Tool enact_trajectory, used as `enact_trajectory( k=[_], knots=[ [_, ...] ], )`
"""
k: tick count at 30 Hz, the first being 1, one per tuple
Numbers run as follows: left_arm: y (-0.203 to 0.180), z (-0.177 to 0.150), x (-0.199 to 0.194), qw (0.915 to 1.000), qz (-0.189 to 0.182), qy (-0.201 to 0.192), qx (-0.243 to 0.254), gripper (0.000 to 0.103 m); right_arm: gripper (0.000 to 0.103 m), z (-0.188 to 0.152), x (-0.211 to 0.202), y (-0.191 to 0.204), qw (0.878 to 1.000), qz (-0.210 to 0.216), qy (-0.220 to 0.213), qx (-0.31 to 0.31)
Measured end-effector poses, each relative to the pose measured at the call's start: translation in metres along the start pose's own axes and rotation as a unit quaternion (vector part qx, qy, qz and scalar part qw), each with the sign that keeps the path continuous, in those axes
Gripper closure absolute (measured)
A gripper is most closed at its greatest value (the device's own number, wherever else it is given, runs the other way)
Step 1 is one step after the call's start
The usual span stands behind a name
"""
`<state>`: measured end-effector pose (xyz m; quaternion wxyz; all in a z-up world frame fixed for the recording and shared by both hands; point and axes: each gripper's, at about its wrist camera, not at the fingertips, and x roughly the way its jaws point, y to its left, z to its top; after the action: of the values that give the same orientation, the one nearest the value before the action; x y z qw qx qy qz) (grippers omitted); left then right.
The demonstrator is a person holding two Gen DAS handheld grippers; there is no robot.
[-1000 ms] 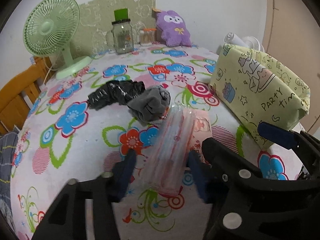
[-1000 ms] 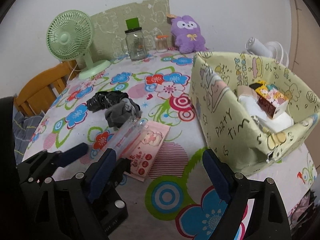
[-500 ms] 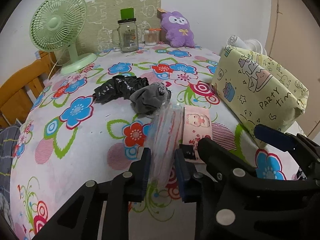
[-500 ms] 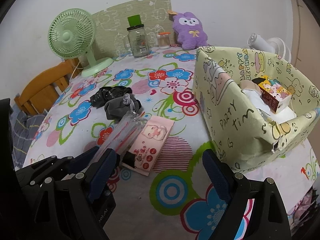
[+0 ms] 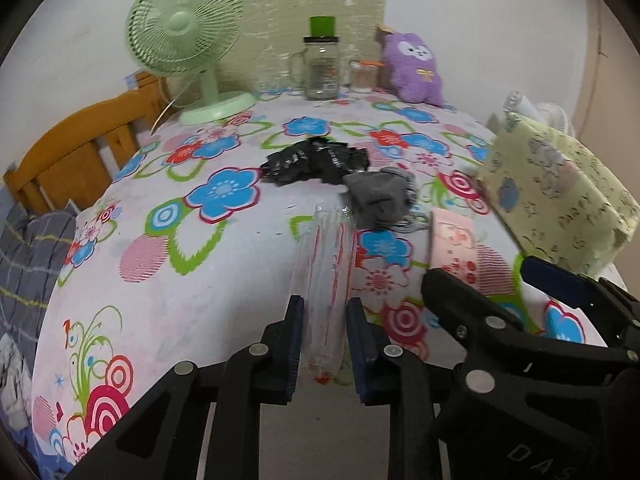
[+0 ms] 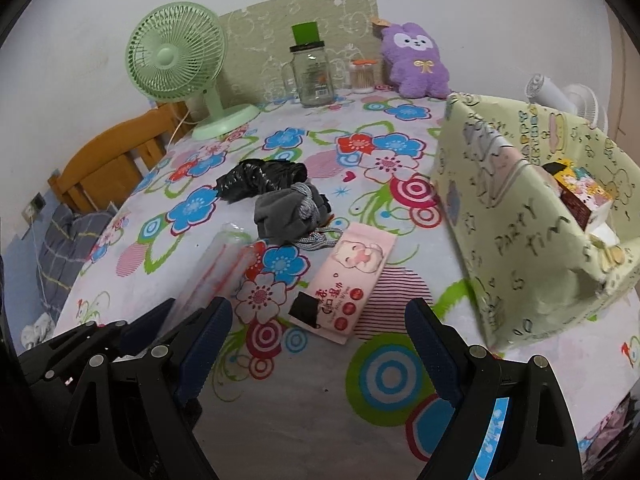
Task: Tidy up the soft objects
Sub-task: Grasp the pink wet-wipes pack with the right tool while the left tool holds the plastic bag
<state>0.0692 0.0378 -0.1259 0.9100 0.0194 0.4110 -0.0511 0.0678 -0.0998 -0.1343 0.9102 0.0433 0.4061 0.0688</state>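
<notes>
A long clear plastic packet with red stripes [image 5: 326,264] sits between the pads of my left gripper [image 5: 325,308], whose jaws are closing and press on its near end. It angles up off the flowered tablecloth [image 5: 224,280]. In the right wrist view the packet [image 6: 220,264] lies left of a pink wet-wipes pack [image 6: 352,276]. My right gripper [image 6: 318,312] stands open above the near end of the wipes pack, holding nothing. Behind them lie a grey drawstring pouch [image 6: 288,212] and a crumpled black plastic bag [image 6: 260,178]. A yellow paper-wrapped box [image 6: 520,216] stands open at the right.
A purple plush [image 6: 416,60], a glass jar [image 6: 312,76], a small container [image 6: 362,76] and a green fan [image 6: 176,56] line the table's far edge. A wooden chair [image 6: 108,160] stands at the left. A patterned carton [image 6: 580,196] lies inside the yellow box.
The left jaws have closed onto the clear packet, and the gripper has shifted left with it, away from the pink wipes pack. The right gripper stays open and nearly still.
</notes>
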Motion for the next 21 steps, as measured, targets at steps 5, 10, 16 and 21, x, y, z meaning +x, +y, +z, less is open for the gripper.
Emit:
enact_trajectory(
  k=[5, 10, 16, 21],
  knots=[
    [0.003, 0.006, 0.01, 0.9999, 0.011, -0.002, -0.012, 0.083, 0.013, 0.006, 0.01, -0.001, 1.0, -0.005, 0.005, 0.005],
    [0.006, 0.014, 0.019, 0.9995, 0.018, -0.005, -0.026, 0.083, 0.013, 0.015, 0.023, -0.007, 1.0, -0.015, 0.007, 0.014],
    [0.002, 0.02, 0.028, 0.9992, 0.029, -0.011, -0.023, 0.083, 0.017, 0.024, 0.039, -0.014, 0.999, -0.024, 0.022, 0.024],
    [-0.003, 0.021, 0.03, 0.9989, 0.043, -0.014, -0.014, 0.083, 0.022, 0.026, 0.052, -0.016, 0.998, -0.034, 0.035, 0.031]
  ],
)
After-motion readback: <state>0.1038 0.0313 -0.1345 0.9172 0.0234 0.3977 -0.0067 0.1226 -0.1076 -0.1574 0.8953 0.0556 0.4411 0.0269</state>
